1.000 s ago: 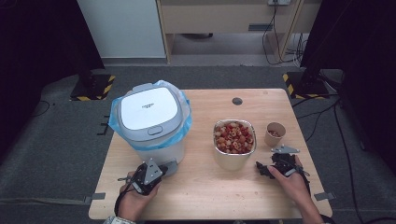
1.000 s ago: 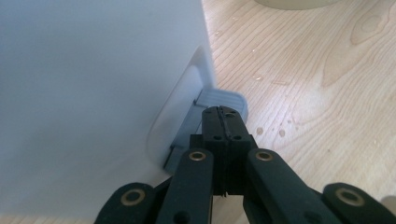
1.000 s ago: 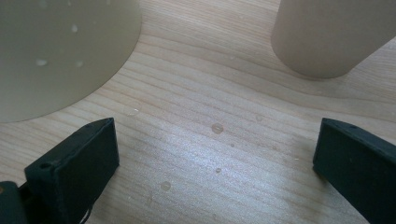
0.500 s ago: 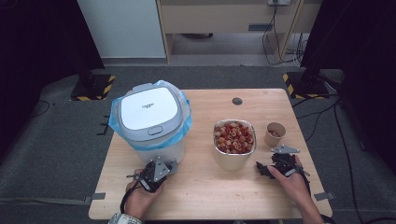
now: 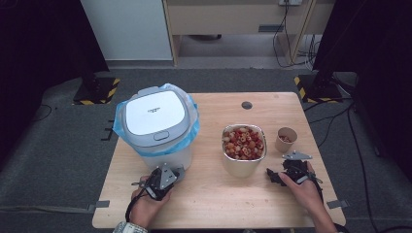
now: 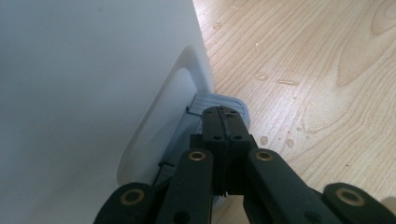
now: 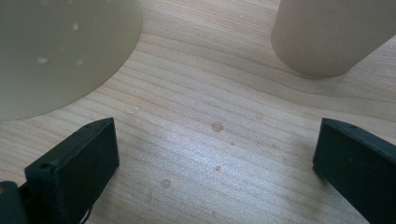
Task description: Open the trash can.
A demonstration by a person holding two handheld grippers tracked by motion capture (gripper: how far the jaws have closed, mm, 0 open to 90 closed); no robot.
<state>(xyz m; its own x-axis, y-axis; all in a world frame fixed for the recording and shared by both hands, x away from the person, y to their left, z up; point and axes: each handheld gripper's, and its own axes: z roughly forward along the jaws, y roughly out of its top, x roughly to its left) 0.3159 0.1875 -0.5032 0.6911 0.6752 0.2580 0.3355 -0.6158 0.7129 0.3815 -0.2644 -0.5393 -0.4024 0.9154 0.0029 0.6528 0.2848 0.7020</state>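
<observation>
A white pedal bin with a closed lid and a blue liner stands at the table's left. My left gripper lies low at its front base with its jaws shut and nothing between them. In the left gripper view its tips rest over the grey foot pedal beside the bin's white wall. My right gripper rests on the table with its jaws wide open and bare wood between them. It points between the bowl and the paper cup.
A metal bowl of red and yellow ring-shaped pieces sits right of centre. The small paper cup stands to its right. Water droplets dot the wooden table. A round cable hole sits near the far edge.
My left gripper has edged to the right and closer to the bin's base. The right gripper has stayed where it was.
</observation>
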